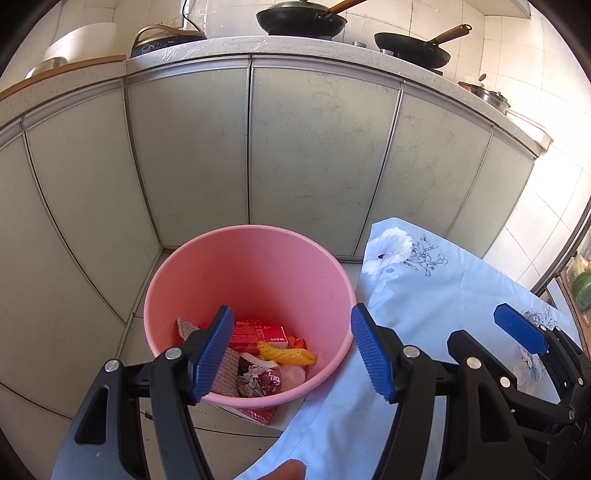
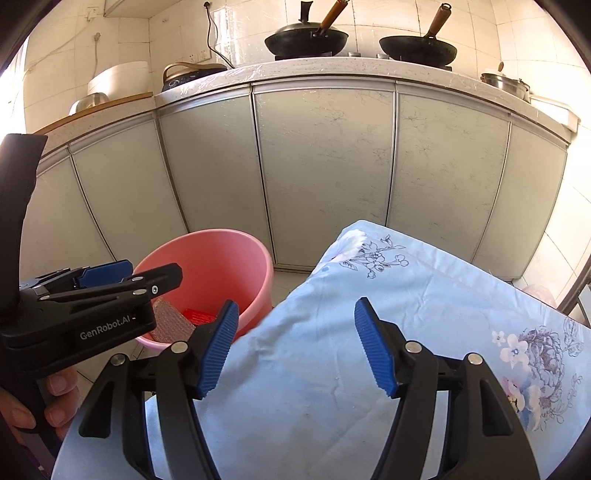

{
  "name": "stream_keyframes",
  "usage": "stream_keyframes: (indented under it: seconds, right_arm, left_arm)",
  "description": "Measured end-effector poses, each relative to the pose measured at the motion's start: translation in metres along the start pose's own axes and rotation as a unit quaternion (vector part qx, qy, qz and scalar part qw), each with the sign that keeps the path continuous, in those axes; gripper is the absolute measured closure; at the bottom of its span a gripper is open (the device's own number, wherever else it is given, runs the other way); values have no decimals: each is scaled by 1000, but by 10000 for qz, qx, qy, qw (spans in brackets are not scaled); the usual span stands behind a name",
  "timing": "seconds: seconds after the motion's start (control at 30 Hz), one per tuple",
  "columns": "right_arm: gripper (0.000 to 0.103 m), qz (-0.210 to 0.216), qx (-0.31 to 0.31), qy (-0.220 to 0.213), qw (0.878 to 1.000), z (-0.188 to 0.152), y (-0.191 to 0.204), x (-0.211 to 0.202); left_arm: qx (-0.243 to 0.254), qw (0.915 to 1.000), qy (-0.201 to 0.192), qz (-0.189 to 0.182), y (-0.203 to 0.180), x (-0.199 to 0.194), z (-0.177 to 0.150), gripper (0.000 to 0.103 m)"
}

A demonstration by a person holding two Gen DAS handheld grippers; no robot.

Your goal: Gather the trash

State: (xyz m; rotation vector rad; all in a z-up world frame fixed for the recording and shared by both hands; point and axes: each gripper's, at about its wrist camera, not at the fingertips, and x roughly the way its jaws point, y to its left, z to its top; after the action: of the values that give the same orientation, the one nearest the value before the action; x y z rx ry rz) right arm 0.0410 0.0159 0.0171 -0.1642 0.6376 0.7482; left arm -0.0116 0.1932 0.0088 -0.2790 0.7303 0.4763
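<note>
A pink bucket stands on the floor beside a table covered with a light blue floral cloth. It holds trash: a red box, a yellow wrapper, crumpled foil and a mesh pad. My left gripper is open and empty, above the bucket's near rim. My right gripper is open and empty over the cloth; it also shows at the right of the left wrist view. The bucket and the left gripper show at the left of the right wrist view.
Grey cabinet doors run behind the bucket under a counter with two woks, a cooker and pots. A red packet lies on the tiled floor under the bucket's near edge.
</note>
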Motion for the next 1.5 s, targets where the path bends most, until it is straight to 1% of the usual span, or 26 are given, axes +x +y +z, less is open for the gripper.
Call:
stream_keyframes:
  seconds: [0.73,1.5]
  right_arm:
    - [37,-129,-9,18,9999,2,-1,-2]
    - [37,-130,-24,61,9999,1,0,0]
  left_arm:
    - [69,9999,-85,-38,0,-5,1,38]
    - [52,9999,-122,-5,2,-4,-2,38]
